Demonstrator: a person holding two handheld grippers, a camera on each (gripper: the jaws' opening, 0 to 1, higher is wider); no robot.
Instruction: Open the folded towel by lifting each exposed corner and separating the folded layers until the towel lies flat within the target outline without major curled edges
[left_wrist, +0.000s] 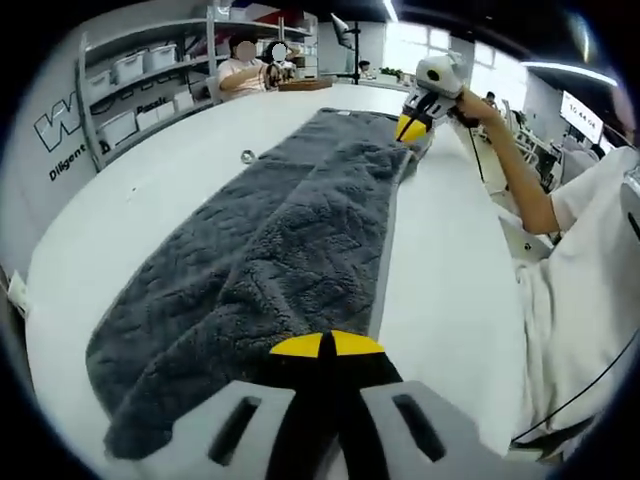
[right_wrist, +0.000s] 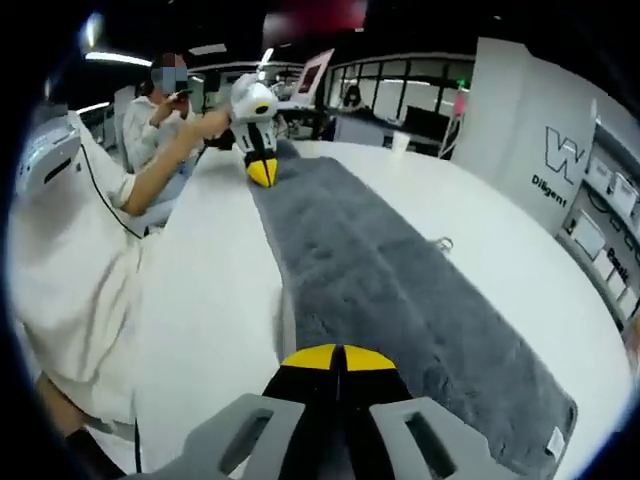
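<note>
A dark grey towel (left_wrist: 290, 240) lies as a long strip along the white table (left_wrist: 450, 270), with a paler hem down its right side. In the left gripper view my left gripper (left_wrist: 325, 345) is shut, its yellow tips together on the towel's near end. At the far end my right gripper (left_wrist: 411, 128) pinches the other end, held by a person's hand. In the right gripper view the towel (right_wrist: 400, 290) runs away from my shut right gripper (right_wrist: 340, 357) toward the left gripper (right_wrist: 262, 174). A small white label (right_wrist: 555, 441) sits at a near corner.
A small metal ring (left_wrist: 247, 156) lies on the table beside the towel. Shelves with bins (left_wrist: 130, 70) stand behind the table, and people sit at the far end. The person's white sleeve (left_wrist: 580, 280) hangs over the table's right edge. A white panel (right_wrist: 530, 130) stands at right.
</note>
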